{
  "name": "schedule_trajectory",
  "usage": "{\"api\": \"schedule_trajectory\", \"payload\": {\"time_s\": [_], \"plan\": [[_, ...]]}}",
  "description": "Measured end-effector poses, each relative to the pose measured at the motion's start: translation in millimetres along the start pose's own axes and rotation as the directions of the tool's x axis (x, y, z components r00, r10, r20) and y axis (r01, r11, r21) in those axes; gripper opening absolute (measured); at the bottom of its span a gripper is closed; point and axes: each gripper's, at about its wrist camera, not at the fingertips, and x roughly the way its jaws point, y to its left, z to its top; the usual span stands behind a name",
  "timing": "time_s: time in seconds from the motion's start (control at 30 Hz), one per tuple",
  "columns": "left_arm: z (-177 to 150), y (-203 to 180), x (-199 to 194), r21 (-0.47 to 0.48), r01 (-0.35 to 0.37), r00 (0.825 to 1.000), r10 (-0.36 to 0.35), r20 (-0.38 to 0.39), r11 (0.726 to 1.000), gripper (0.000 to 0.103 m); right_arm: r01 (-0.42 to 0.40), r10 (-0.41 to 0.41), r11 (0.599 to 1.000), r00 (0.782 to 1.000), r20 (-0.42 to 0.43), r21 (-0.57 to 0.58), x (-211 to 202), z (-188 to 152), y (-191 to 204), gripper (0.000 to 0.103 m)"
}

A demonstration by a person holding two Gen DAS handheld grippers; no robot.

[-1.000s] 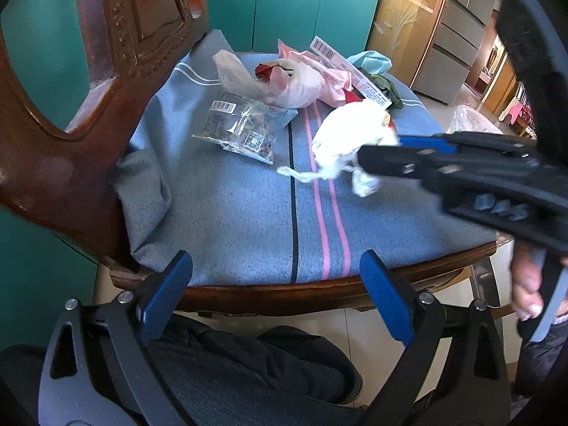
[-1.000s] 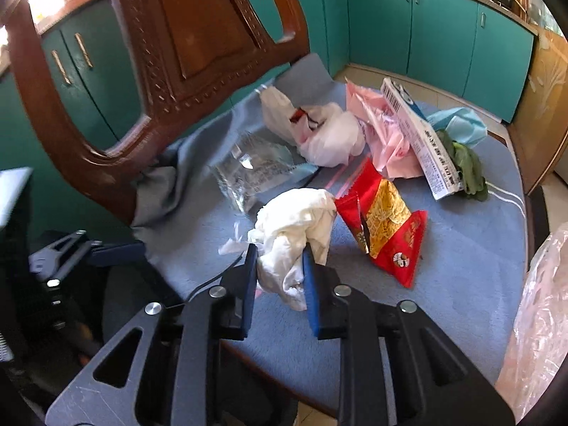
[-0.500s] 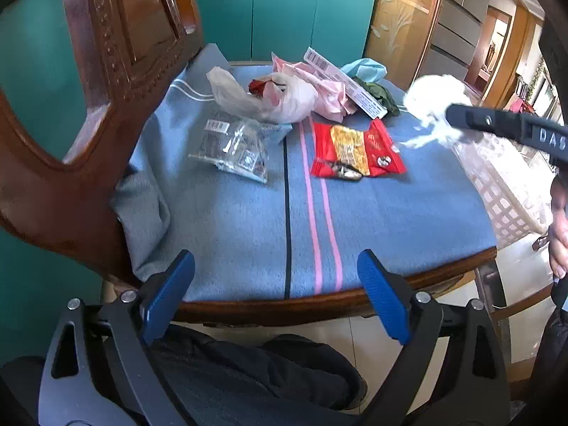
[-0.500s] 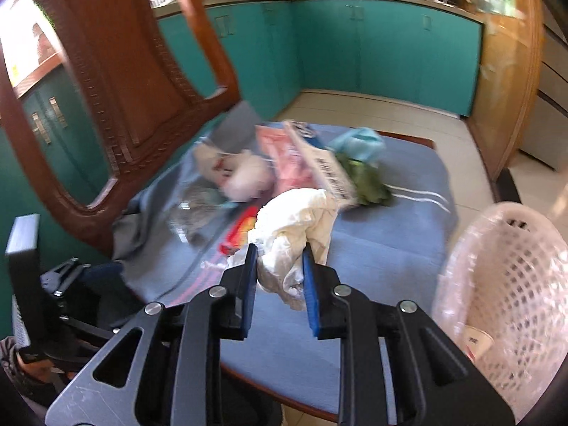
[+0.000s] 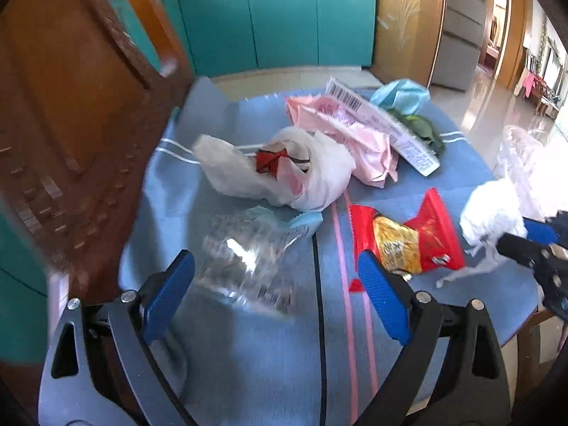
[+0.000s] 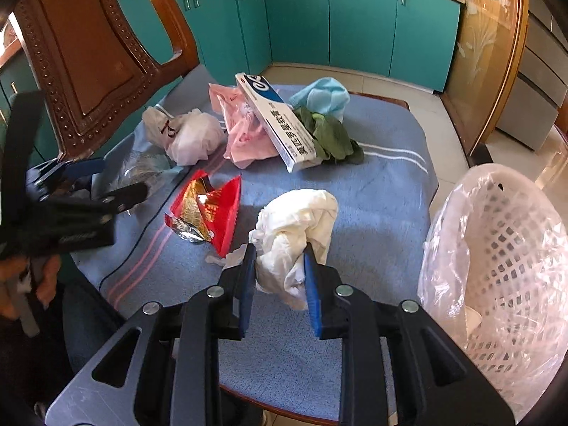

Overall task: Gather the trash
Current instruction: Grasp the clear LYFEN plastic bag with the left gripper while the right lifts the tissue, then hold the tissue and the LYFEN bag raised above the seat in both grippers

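Note:
My right gripper point(image 6: 278, 271) is shut on a crumpled white tissue wad point(image 6: 294, 223), held above the blue cloth; the wad also shows in the left wrist view point(image 5: 491, 214). A white mesh basket point(image 6: 504, 248) lined with a plastic bag stands just right of it. My left gripper point(image 5: 277, 291) is open and empty, over a clear plastic wrapper point(image 5: 245, 259). A red and yellow snack packet point(image 5: 404, 238) lies right of it, also in the right wrist view point(image 6: 206, 209). Behind lie a white plastic bag point(image 5: 291, 174), a pink bag point(image 5: 348, 138) and a long white box point(image 5: 383, 124).
The trash lies on a blue cloth point(image 6: 383, 184) over a wooden chair seat. The carved chair back point(image 5: 71, 106) rises at the left. Green leaves point(image 6: 330, 135) and a light blue bag point(image 6: 323, 96) lie at the back. Teal cabinets point(image 6: 355, 21) stand beyond.
My left gripper has moved forward over the seat, onto the clear wrapper. My right gripper, still holding the tissue wad, has moved with it beside the basket.

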Motion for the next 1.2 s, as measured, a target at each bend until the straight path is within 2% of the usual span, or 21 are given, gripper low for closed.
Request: {"api": "schedule_trajectory", "payload": {"time_s": [0.07,0.13,0.2,0.23,0.27,0.37,0.47,0.7,0.77,0.83,0.87,0.9,1.07,1.2], "plan": [[4,1,14,-0.002,0.002,0.999,-0.002,-0.033,1.0,0.093,0.0,0.001,1.0,1.0,-0.006,0.007,3,-1,-2,0.029],[4,4,21,-0.015,0.015,0.998,-0.016,-0.061,1.0,0.093,0.008,-0.008,1.0,1.0,-0.011,0.017,6,-1,-3,0.038],[3,6,28,-0.035,0.058,0.995,-0.061,-0.084,0.998,0.092,0.012,-0.011,1.0,1.0,-0.014,0.029,9,0,-5,0.055],[2,7,31,-0.042,0.075,0.993,-0.079,-0.088,0.996,0.088,0.011,-0.011,0.999,1.0,-0.014,0.034,10,0,-5,0.057],[2,7,32,-0.043,0.083,0.992,-0.087,-0.09,0.996,0.079,0.009,-0.009,0.999,1.0,-0.016,0.037,11,0,-6,0.058],[-1,9,30,-0.036,0.088,0.992,-0.09,-0.087,0.995,0.063,0.022,-0.021,1.0,1.0,-0.022,0.022,15,1,-4,0.058],[-5,14,24,-0.06,0.136,0.987,-0.141,-0.075,0.989,0.054,0.051,-0.051,0.999,0.998,-0.034,-0.003,20,-2,-1,0.058],[-21,24,2,-0.116,0.189,0.98,-0.194,-0.036,0.975,0.051,0.065,-0.067,0.997,0.996,-0.052,-0.03,29,-10,3,0.058],[-26,26,-10,-0.13,0.186,0.982,-0.19,-0.013,0.974,0.051,0.067,-0.069,0.997,0.996,-0.049,-0.04,30,-11,4,0.058],[-30,26,-22,-0.13,0.177,0.984,-0.178,0.011,0.975,0.051,0.073,-0.075,0.996,0.996,-0.042,-0.05,29,-11,6,0.049],[-31,25,-28,-0.131,0.168,0.986,-0.165,0.029,0.977,0.051,0.074,-0.076,0.996,0.996,-0.038,-0.057,29,-11,6,0.041],[-34,23,-37,-0.133,0.157,0.987,-0.152,0.046,0.979,0.051,0.072,-0.074,0.996,0.997,-0.036,-0.059,27,-13,5,0.039],[-38,19,-61,-0.14,0.094,0.991,-0.079,0.109,0.986,0.051,0.057,-0.059,0.996,0.998,-0.024,-0.075,23,-12,8,0.033],[-39,21,-75,-0.151,0.077,0.99,-0.058,0.131,0.986,0.051,0.068,-0.068,0.994,0.998,0.004,-0.084,15,-9,12,0.033]]}}
